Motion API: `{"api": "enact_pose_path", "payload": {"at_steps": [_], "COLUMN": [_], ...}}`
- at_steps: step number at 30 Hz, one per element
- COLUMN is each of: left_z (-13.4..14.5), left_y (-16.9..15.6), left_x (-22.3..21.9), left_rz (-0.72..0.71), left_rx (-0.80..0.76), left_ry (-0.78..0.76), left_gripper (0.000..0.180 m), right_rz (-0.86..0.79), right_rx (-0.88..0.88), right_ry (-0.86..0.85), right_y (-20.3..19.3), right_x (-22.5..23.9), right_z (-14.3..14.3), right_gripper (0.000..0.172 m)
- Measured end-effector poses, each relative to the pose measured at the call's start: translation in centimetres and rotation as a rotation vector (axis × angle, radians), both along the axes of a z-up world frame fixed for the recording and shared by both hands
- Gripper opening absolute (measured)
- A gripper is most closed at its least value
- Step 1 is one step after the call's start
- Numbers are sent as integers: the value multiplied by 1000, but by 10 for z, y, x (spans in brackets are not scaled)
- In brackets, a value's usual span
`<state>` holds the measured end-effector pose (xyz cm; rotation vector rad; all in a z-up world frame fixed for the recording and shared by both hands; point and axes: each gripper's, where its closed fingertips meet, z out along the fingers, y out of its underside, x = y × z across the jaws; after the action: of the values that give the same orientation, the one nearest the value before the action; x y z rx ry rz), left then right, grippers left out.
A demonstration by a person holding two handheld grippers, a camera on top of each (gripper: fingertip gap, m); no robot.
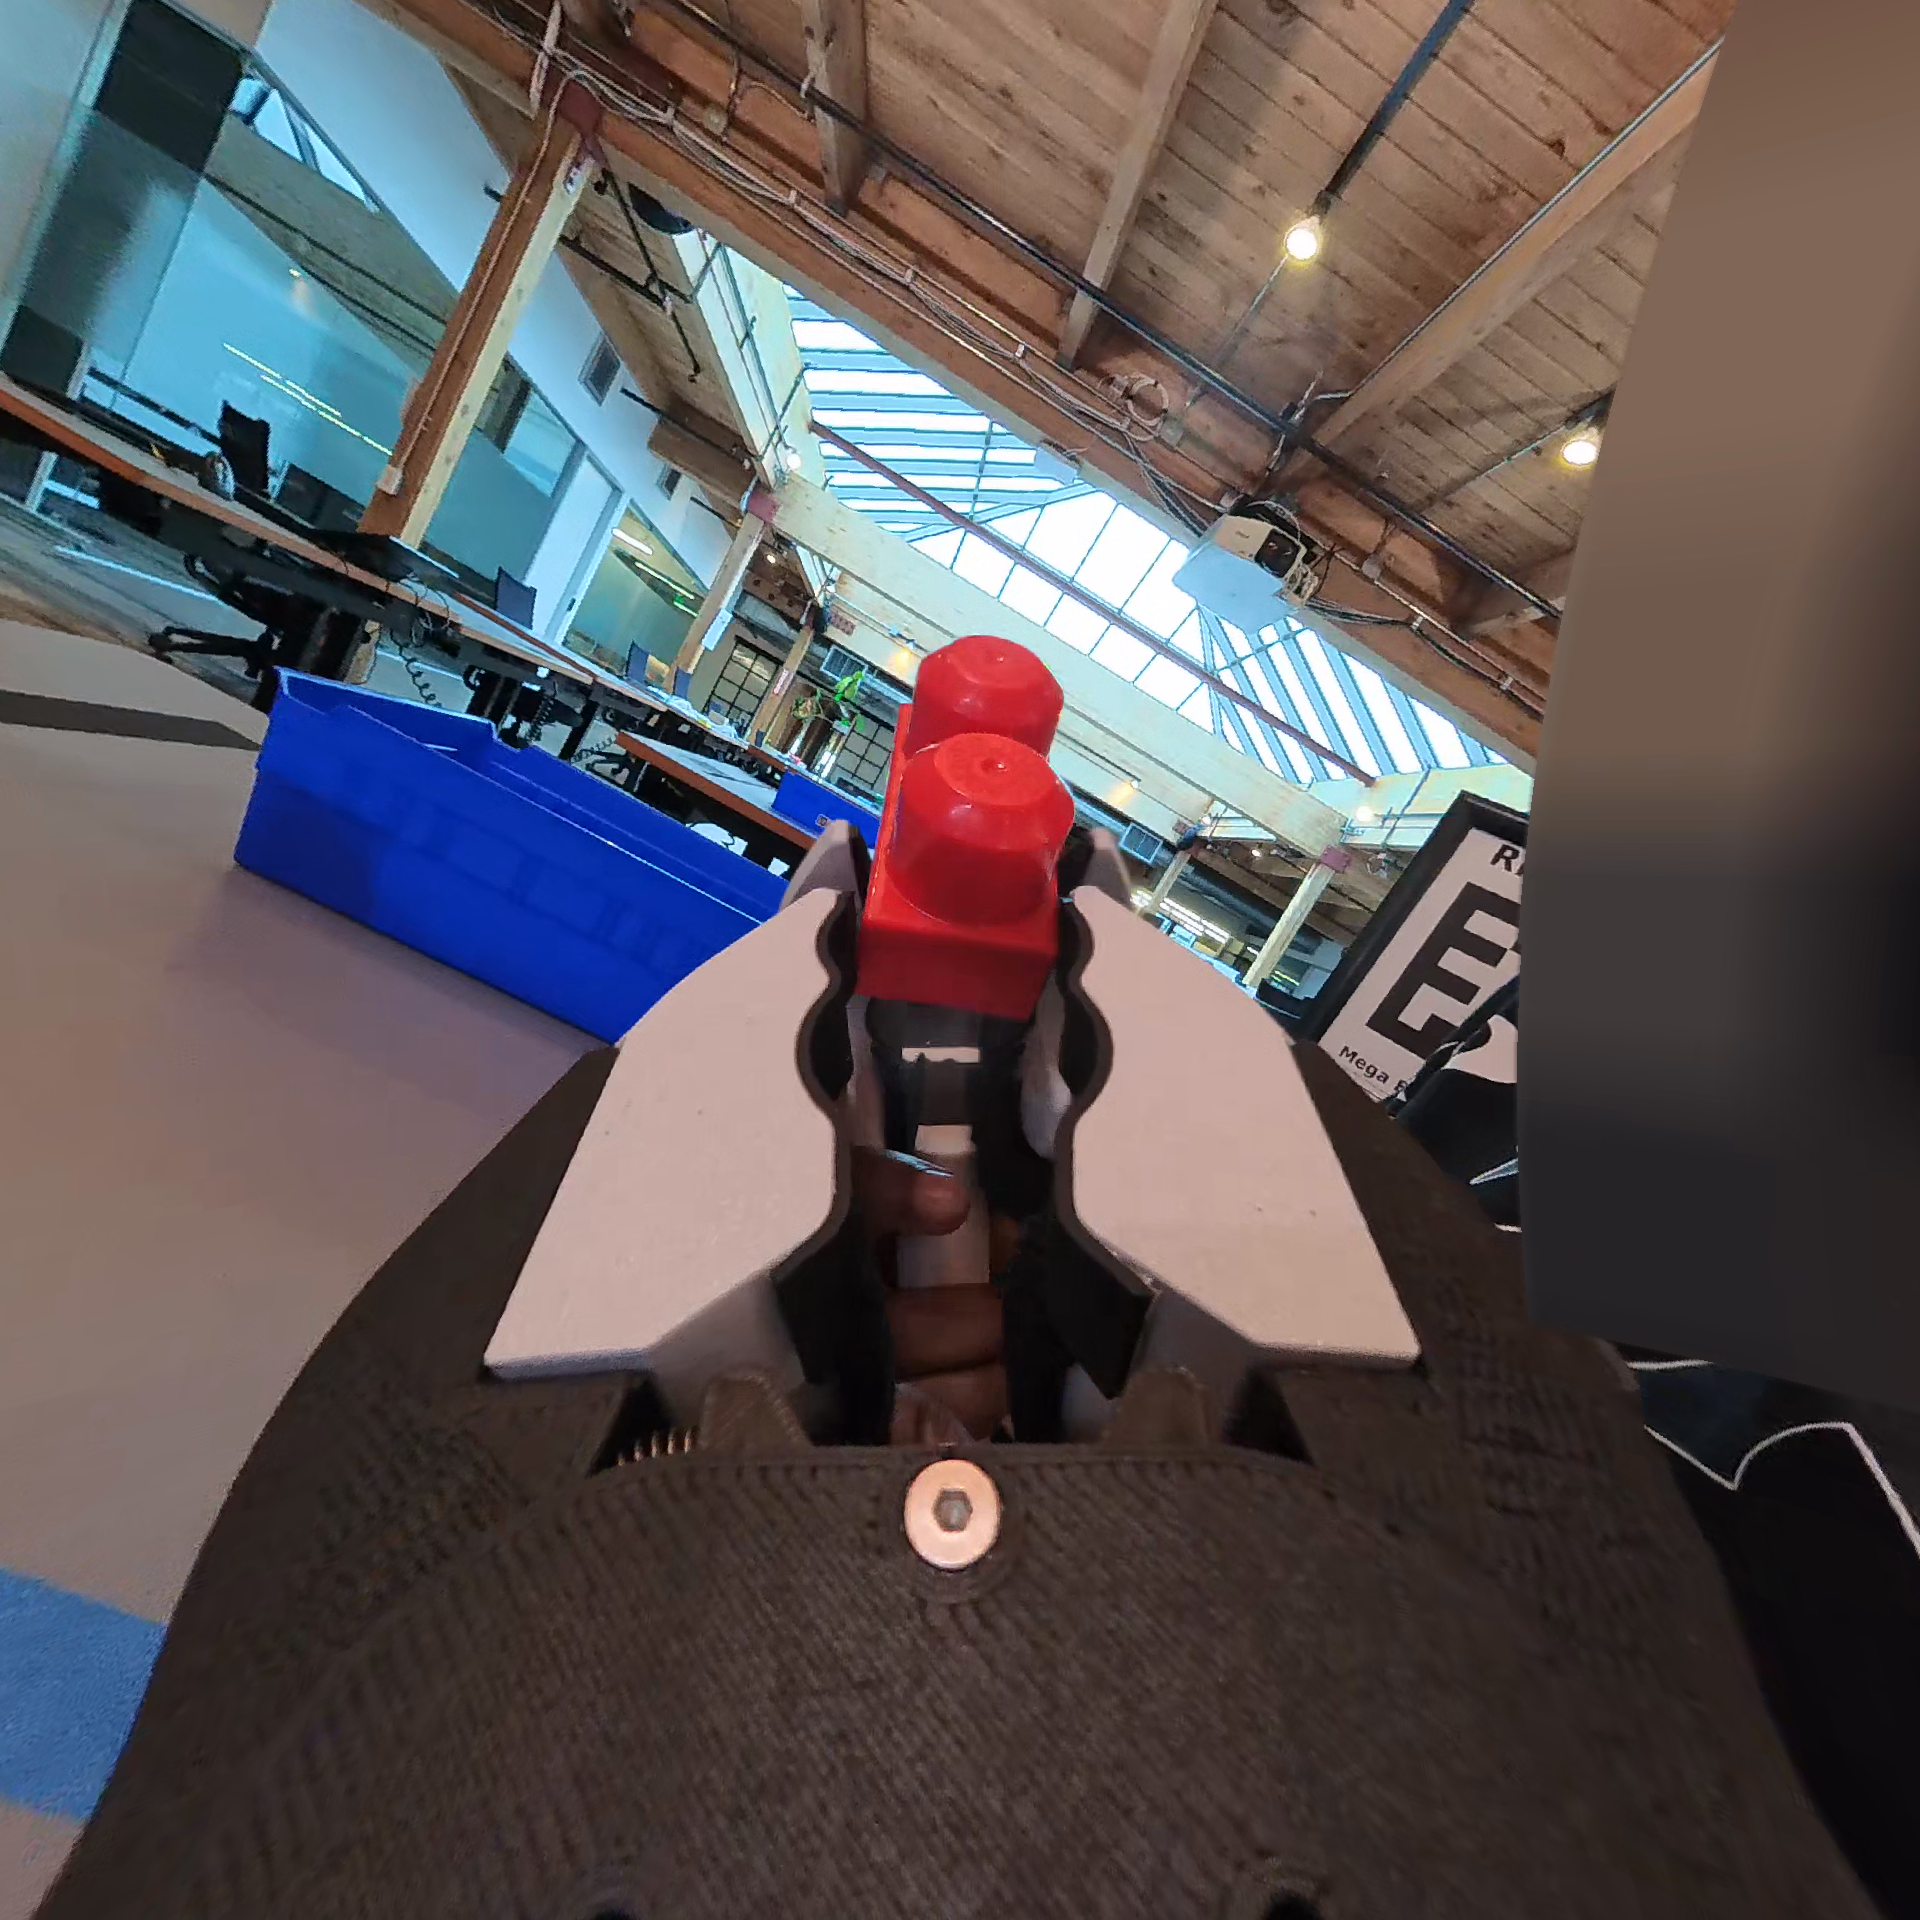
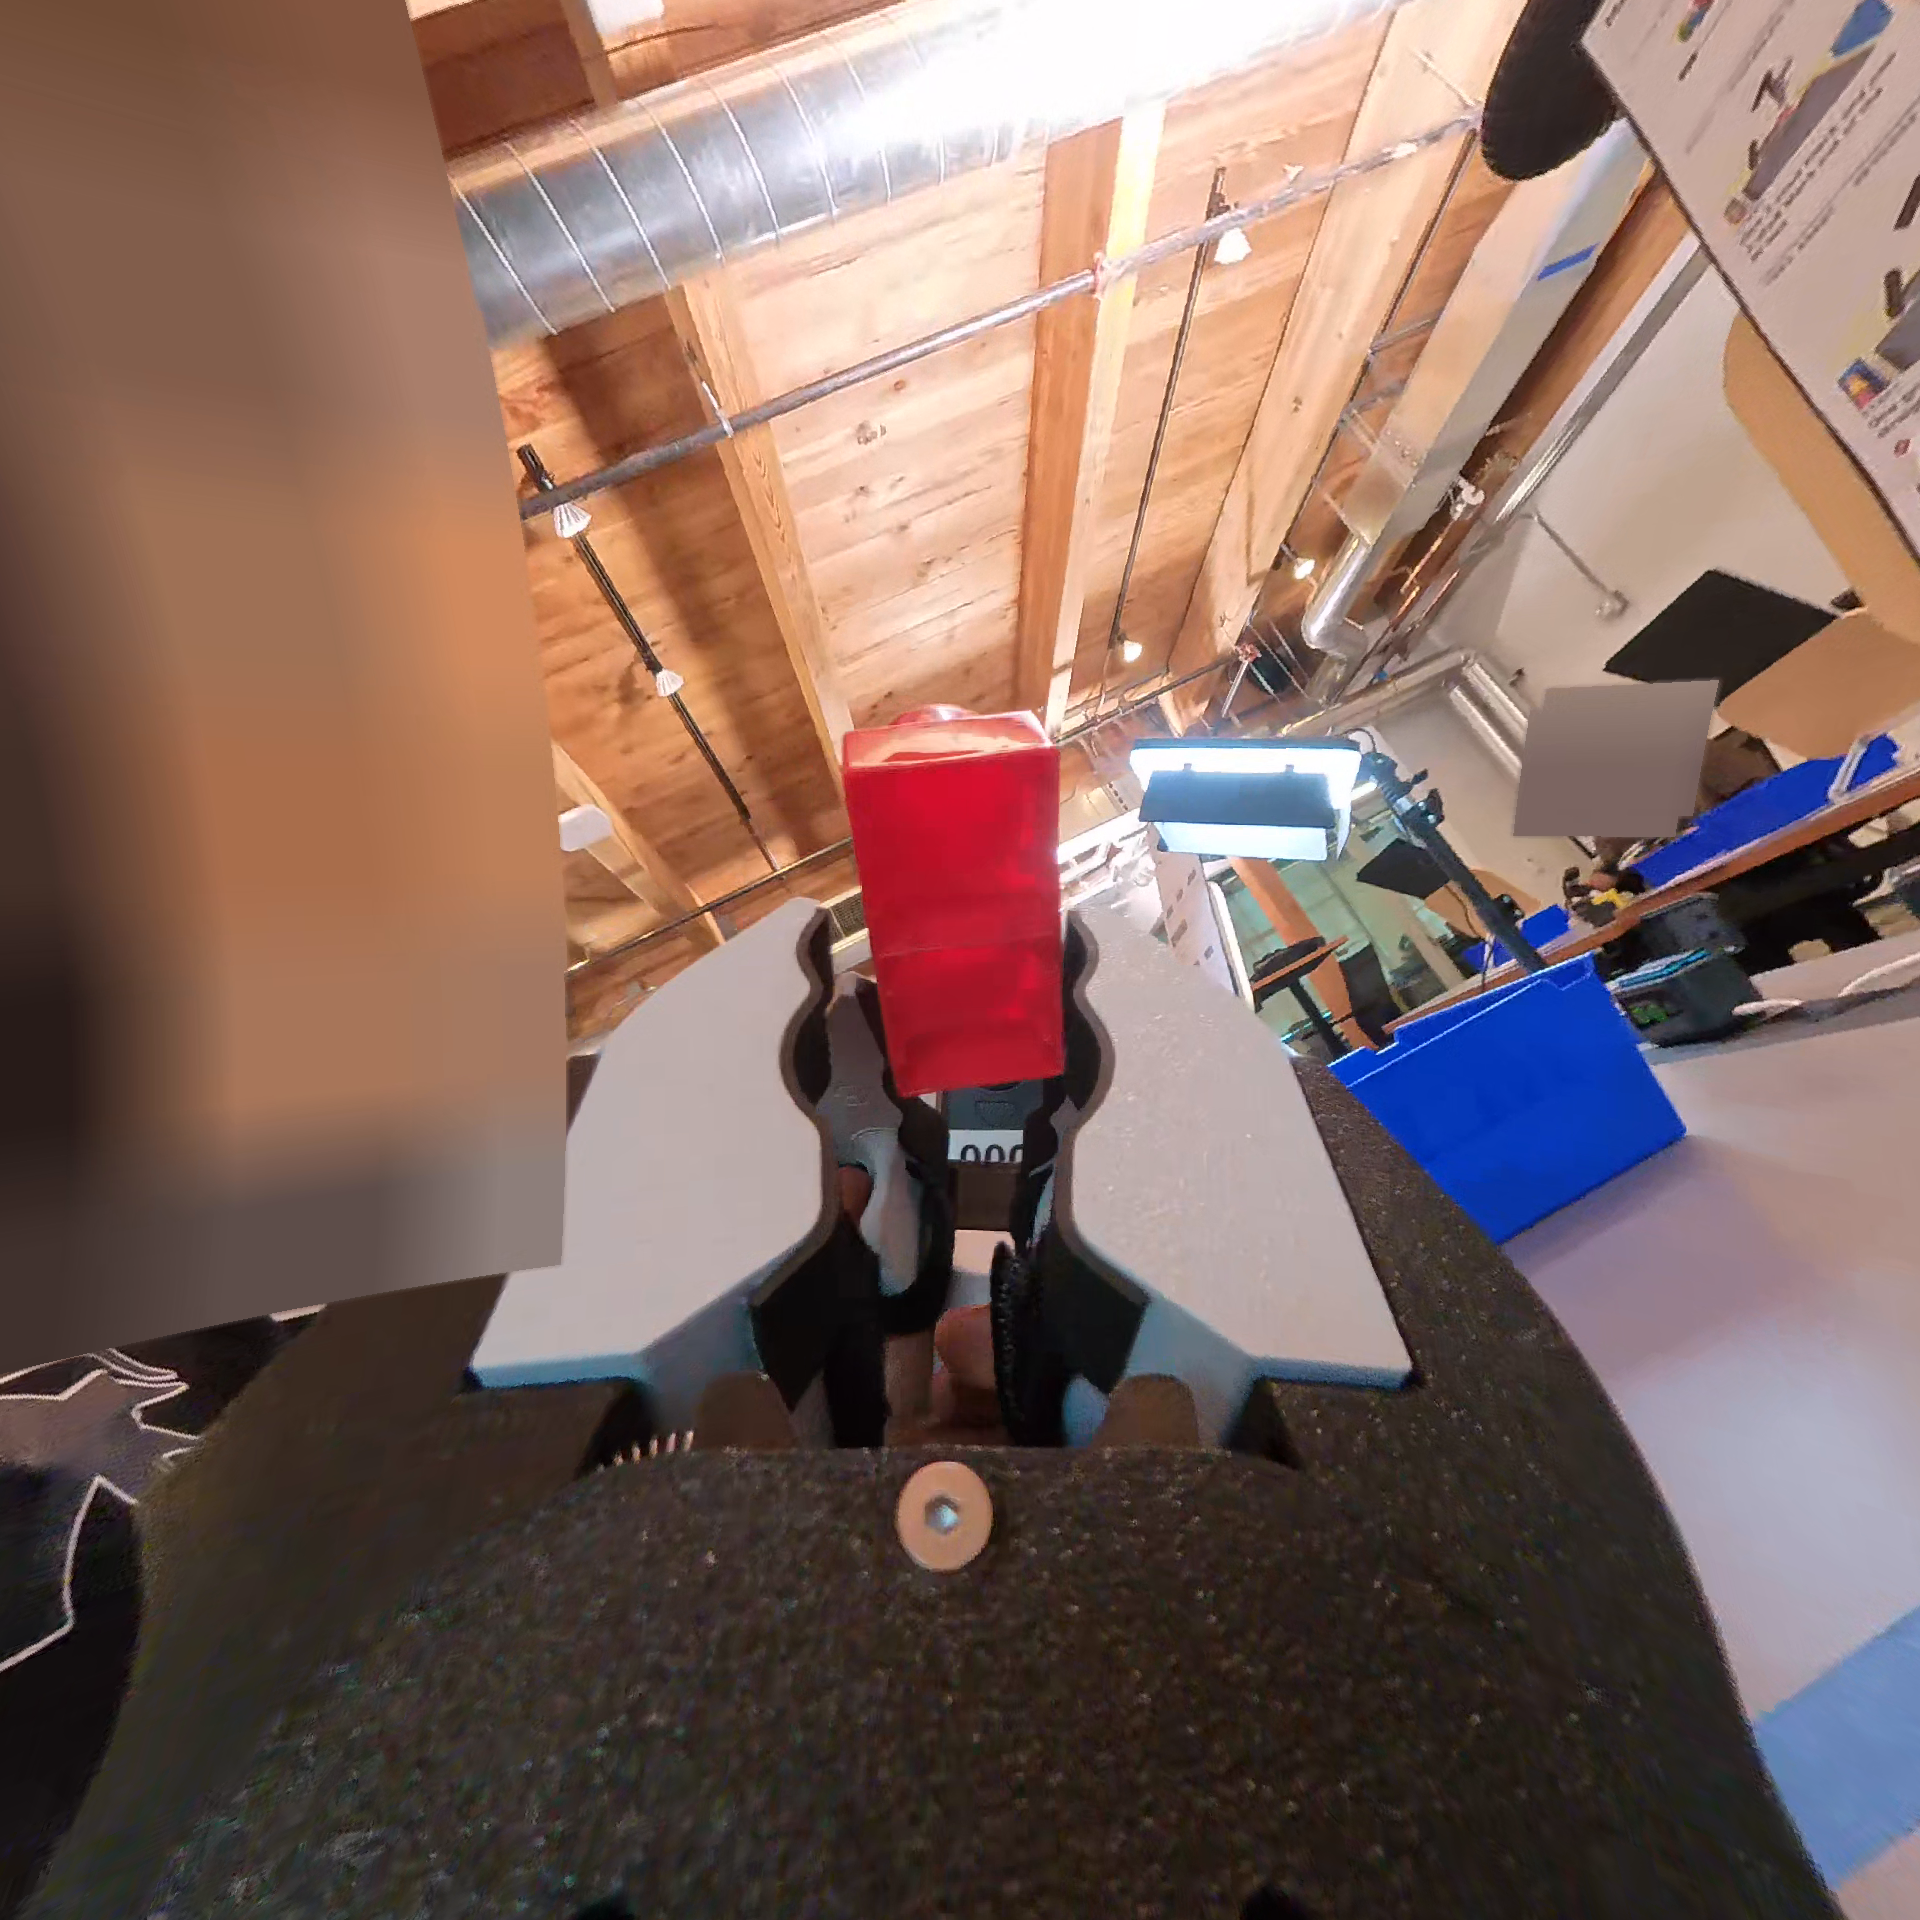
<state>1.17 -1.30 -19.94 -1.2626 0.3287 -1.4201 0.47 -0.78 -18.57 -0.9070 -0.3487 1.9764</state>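
Observation:
My left gripper (image 1: 961, 914) is shut on a red toy brick (image 1: 966, 935) with two round studs on top; both pads press its sides. In the right wrist view the same red piece (image 2: 956, 894) shows a smooth face with a seam across it and stands between the pads of my right gripper (image 2: 951, 966). A slit shows between that gripper's left pad (image 2: 816, 997) and the brick, so it does not clamp it. The two grippers face each other closely, raised above the table. The other gripper's handle and a hand show behind the brick in both views.
A blue bin (image 1: 468, 831) stands on the grey table (image 1: 208, 1091) to the left; it also shows in the right wrist view (image 2: 1507, 1091). A black-and-white sign board (image 1: 1434, 956) stands on the right. A lit lamp panel (image 2: 1247, 800) stands farther off.

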Motion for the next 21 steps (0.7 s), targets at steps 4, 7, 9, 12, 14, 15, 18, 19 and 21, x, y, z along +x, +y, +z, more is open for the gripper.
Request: {"api": "enact_pose_path", "payload": {"at_steps": [4,7,9,12,14,15,18,19,21], "left_z": [0,0,-2,-16,-25,-27,-24,-23,-25], "left_y": [-2,-4,-7,-14,-17,-17,-18,-17,-11], "left_x": [4,5,7,-2,-25,-42,-113,-142,-210], "left_rz": [-8,-23,-36,-30,26,71,231,286,420], "left_rx": [6,6,21,56,49,42,5,-23,-137], "left_ry": [8,12,80,315,476,548,735,801,943], "left_gripper": [37,37,37,52,61,64,68,68,68], "right_rz": [-29,-38,-35,-46,-77,-95,-132,-134,-131], "right_rx": [15,38,67,127,177,209,268,265,258], "right_ry": [10,-2,-25,-39,-77,-98,-147,-153,-150], "right_y": [1,-1,-3,-3,1,2,7,8,10], "right_x": [3,4,5,16,24,28,36,37,39], "right_z": [0,0,0,7,7,6,-2,-5,-7], "right_gripper": [35,35,34,35,35,35,35,35,35]}}
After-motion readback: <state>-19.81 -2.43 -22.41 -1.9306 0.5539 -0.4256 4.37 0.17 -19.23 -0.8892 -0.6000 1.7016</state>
